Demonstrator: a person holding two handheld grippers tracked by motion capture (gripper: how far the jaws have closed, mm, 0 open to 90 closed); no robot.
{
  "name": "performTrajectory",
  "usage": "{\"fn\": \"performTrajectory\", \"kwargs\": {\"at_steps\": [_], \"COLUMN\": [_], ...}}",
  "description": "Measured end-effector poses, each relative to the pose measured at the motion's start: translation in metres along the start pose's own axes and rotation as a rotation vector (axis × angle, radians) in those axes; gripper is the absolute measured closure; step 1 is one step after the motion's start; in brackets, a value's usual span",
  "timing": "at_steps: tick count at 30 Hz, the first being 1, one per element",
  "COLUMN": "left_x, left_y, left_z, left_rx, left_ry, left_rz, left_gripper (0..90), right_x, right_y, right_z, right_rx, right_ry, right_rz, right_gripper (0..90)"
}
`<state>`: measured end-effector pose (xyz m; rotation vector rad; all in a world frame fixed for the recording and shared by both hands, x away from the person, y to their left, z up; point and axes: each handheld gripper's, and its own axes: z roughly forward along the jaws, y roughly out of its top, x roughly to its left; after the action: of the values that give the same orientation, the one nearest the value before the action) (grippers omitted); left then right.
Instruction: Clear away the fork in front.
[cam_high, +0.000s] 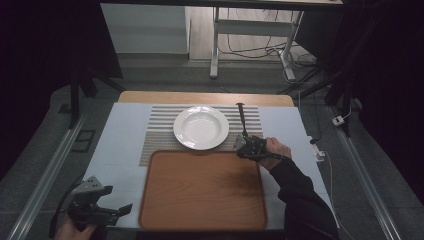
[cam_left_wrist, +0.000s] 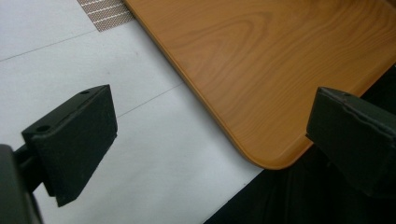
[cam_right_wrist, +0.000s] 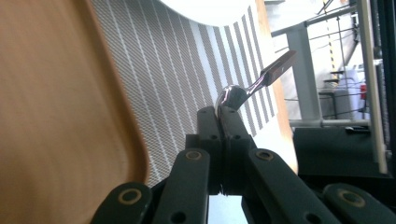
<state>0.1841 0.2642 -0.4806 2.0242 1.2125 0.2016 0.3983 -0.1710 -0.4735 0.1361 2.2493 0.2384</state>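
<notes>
High view: my right gripper (cam_high: 248, 145) pinches a spoon (cam_high: 242, 119) at 3 o'clock of the plate (cam_high: 201, 127), handle toward 12. Left gripper view: jaws spread over the tray (cam_left_wrist: 261, 65) corner. Right gripper view: jaws pressed on the bowl.

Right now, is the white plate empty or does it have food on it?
Empty: the white plate on the striped placemat shows bare white inside.
</notes>
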Motion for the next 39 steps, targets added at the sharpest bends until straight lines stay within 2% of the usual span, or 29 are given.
{"fn": "performTrajectory", "kwargs": {"at_steps": [5,8,9,10,11,12,13,14,15,17,20,21,22,31,35,36,38,39], "left_x": [0.000,0.000,0.000,0.000,0.000,0.000,0.000,0.000,-0.001,-0.001,-0.001,-0.002,-0.002,-0.001,-0.002,-0.002,-0.002,-0.002], "left_y": [0.000,0.000,0.000,0.000,0.000,0.000,0.000,0.000,0.000,0.000,0.000,0.000,0.000,0.001,0.002,0.002,0.003,0.004], "left_z": [0.000,0.000,0.000,0.000,0.000,0.000,0.000,0.000,0.000,0.000,0.000,0.000,0.000,0.001,0.002,0.002,0.003,0.003], "left_rx": [0.001,0.001,0.001,0.001,0.001,0.001,0.001,0.001,0.001,0.001,0.004,0.003,0.003,0.007,0.018,0.022,0.028,0.027], "left_ry": [0.002,0.002,0.003,0.003,0.003,0.003,0.004,0.003,0.003,0.001,0.007,0.007,0.008,0.016,0.009,0.004,-0.008,-0.014], "left_rz": [0.000,0.001,0.001,0.001,0.001,0.001,0.002,0.002,0.002,0.005,0.011,0.013,0.014,-0.001,0.012,0.015,0.024,0.029], "left_gripper": [2.2,2.2,2.2,2.2,2.2,2.2,2.2,2.2,2.2,2.2,2.2,2.0,2.0,1.3,1.2,1.2,1.2,1.2], "right_x": [0.001,0.000,-0.001,-0.001,-0.003,-0.004,-0.004,-0.006,-0.006,-0.008,-0.009,-0.009,-0.009,-0.002,0.001,0.002,0.003,0.003], "right_y": [-0.004,-0.009,-0.012,-0.012,-0.014,-0.016,-0.016,-0.019,-0.019,-0.023,-0.025,-0.027,-0.027,-0.028,-0.028,-0.028,-0.028,-0.029], "right_z": [-0.013,-0.019,-0.024,-0.024,-0.027,-0.032,-0.032,-0.037,-0.037,-0.045,-0.050,-0.055,-0.055,-0.073,-0.078,-0.081,-0.083,-0.086], "right_rx": [-0.042,-0.084,-0.125,-0.125,-0.142,-0.177,-0.177,-0.210,-0.210,-0.258,-0.287,-0.316,-0.316,-0.424,-0.441,-0.458,-0.474,-0.491], "right_ry": [0.033,0.074,0.103,0.103,0.120,0.144,0.144,0.176,0.176,0.214,0.235,0.256,0.256,0.383,0.423,0.446,0.456,0.480], "right_rz": [0.051,0.124,0.167,0.167,0.187,0.238,0.238,0.281,0.281,0.332,0.360,0.394,0.394,0.481,0.508,0.525,0.532,0.540], "right_gripper": [89.2,89.2,89.2,89.2,89.2,89.2,89.2,89.2,89.2,89.2,89.2,89.2,89.2,89.1,89.2,89.2,89.2,89.2]}}
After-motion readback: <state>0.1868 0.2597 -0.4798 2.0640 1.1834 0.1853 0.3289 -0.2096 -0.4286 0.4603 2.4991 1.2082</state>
